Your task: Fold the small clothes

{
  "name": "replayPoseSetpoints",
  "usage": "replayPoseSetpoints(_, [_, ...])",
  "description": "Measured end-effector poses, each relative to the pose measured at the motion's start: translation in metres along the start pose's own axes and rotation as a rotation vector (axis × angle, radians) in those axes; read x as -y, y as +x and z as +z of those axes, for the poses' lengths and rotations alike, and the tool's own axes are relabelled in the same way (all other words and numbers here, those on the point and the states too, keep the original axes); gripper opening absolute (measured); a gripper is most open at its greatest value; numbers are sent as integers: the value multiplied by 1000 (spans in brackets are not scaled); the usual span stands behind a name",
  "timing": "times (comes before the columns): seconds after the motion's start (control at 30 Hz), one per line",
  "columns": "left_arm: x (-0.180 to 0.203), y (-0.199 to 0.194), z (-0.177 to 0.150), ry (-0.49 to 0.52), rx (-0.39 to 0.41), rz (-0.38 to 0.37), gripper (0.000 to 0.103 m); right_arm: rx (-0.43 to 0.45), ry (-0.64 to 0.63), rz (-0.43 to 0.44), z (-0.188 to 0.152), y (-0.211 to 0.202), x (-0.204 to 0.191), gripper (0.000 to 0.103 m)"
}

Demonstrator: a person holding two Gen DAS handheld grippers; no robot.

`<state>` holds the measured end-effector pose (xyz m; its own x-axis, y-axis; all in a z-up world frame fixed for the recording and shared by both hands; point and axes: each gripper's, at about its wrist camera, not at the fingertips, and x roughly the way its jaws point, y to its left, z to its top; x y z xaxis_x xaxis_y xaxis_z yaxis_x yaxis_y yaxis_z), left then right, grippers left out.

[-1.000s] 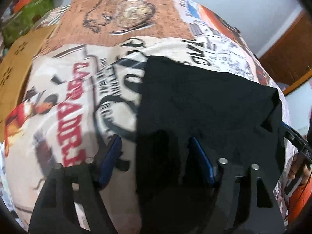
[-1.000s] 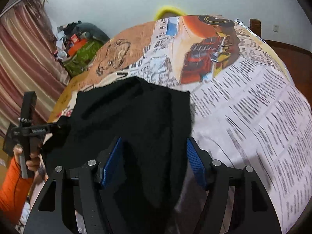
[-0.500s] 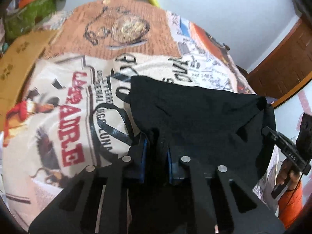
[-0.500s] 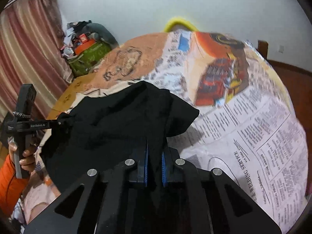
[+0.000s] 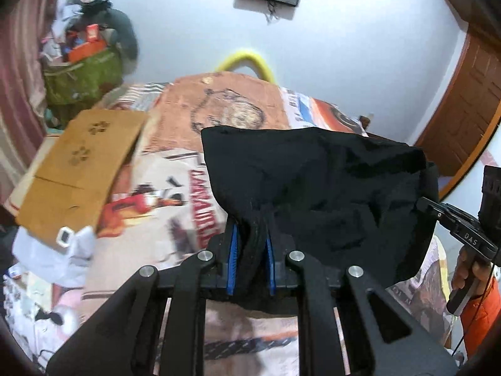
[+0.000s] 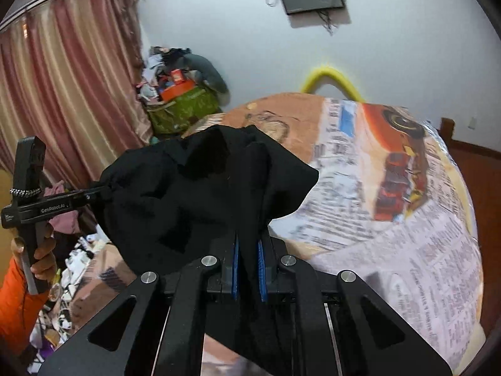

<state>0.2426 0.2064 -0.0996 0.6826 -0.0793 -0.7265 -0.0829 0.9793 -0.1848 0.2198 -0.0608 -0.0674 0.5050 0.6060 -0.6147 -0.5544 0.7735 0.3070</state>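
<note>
A small black garment hangs lifted above the printed bedspread, stretched between my two grippers. My left gripper is shut on one bunched edge of it, blue pads pressing the cloth. In the right wrist view my right gripper is shut on the other edge of the black garment. The left gripper shows at the left there, pinching the garment's far corner, and the right gripper shows at the right edge of the left wrist view.
A cardboard box lies at the bed's left side, white clothes below it. A green bag of clutter stands by the curtain. Newspaper-print bedspread spreads to the right. A hand in an orange sleeve holds the left tool.
Both grippers closed on the black garment's edge and then rose, lifting it off the bedspread. The views tilted up, bringing the wall and screen into sight.
</note>
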Motion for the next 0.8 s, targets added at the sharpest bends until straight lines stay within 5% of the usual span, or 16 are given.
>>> replayPoseSetpoints(0.2, [-44,-26,-17,-69,2,48,15,-18,-20,66,-2,19,-37,8])
replayPoseSetpoints(0.4, [-80,-8,-28,-129,-66,84,15,-77,-12,107,-7,54,-54,8])
replayPoseSetpoints(0.6, [-104,58,-26,-189,-165,112,15,-167,81,89,-10,105,-35,8])
replayPoseSetpoints(0.8, [-100,130,-16,-113,-244,197,15,-247,47,16,-13,150,-16,9])
